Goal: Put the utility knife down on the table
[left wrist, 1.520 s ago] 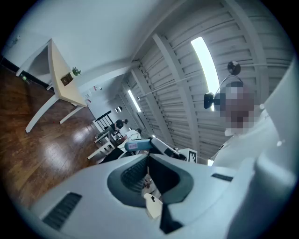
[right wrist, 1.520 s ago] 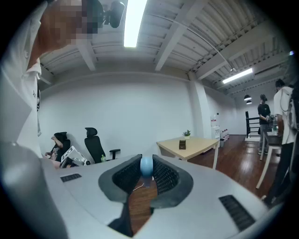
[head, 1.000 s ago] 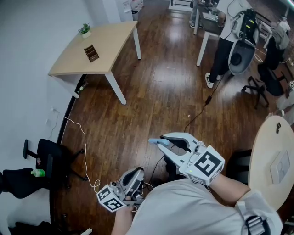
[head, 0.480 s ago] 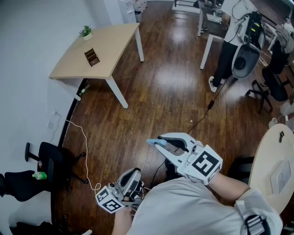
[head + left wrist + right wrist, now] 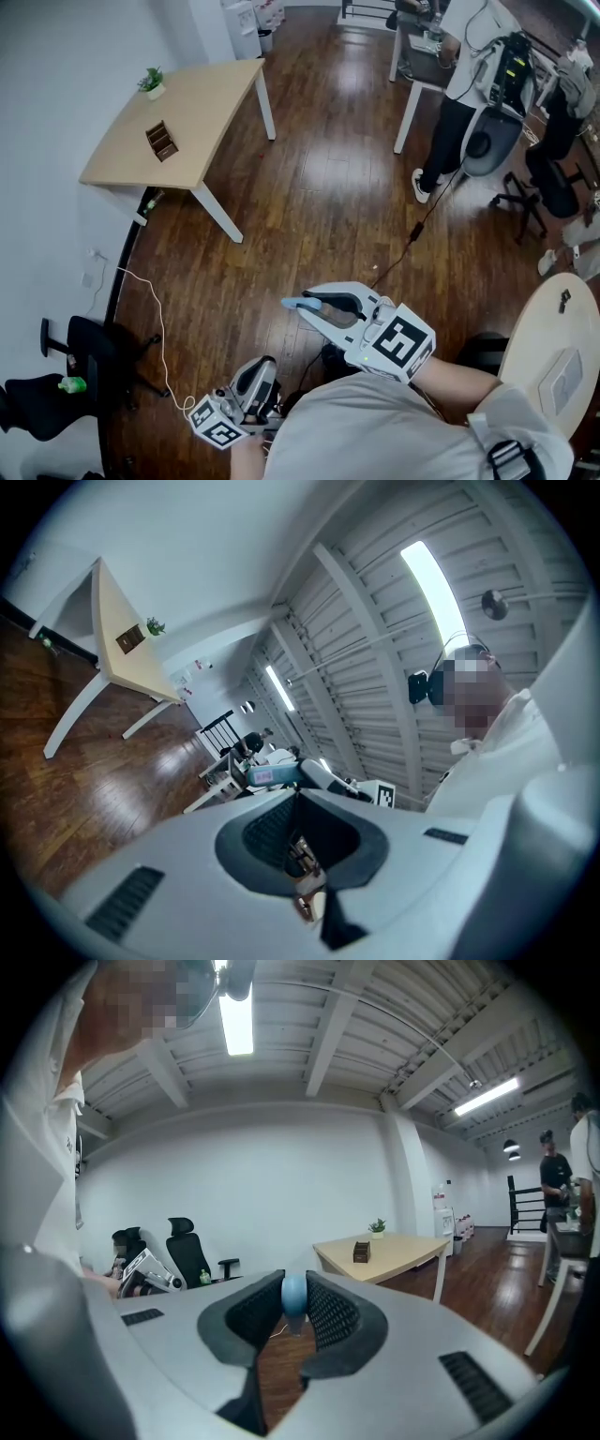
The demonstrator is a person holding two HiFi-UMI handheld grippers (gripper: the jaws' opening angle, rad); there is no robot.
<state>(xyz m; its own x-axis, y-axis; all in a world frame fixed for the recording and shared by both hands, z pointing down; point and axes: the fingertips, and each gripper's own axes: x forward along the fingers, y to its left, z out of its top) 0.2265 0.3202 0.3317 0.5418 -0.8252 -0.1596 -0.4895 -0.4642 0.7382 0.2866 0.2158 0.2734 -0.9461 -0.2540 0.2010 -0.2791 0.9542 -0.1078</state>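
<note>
A light-blue utility knife (image 5: 292, 304) sticks out of the tips of my right gripper (image 5: 307, 302), which is shut on it over the dark wood floor. In the right gripper view the knife's blue end (image 5: 294, 1290) sits pinched between the ribbed pads of the right gripper (image 5: 294, 1303). My left gripper (image 5: 262, 366) hangs low at my left side, shut with nothing in it. From the left gripper view its own tips (image 5: 298, 794) meet, and the knife (image 5: 267, 775) shows beyond them. The light wooden table (image 5: 187, 103) stands ahead to the left by the white wall.
A small wooden holder (image 5: 161, 141) and a potted plant (image 5: 150, 81) stand on the table. A black chair (image 5: 94, 352) and a white cable (image 5: 155, 319) are at the left. A person (image 5: 459, 103) stands by a desk at the back right. A round table (image 5: 553, 347) is at my right.
Both grippers have been carried on across the floor, and the table now shows further left in the head view. The knife stays pinched in the right gripper. The left stays shut.
</note>
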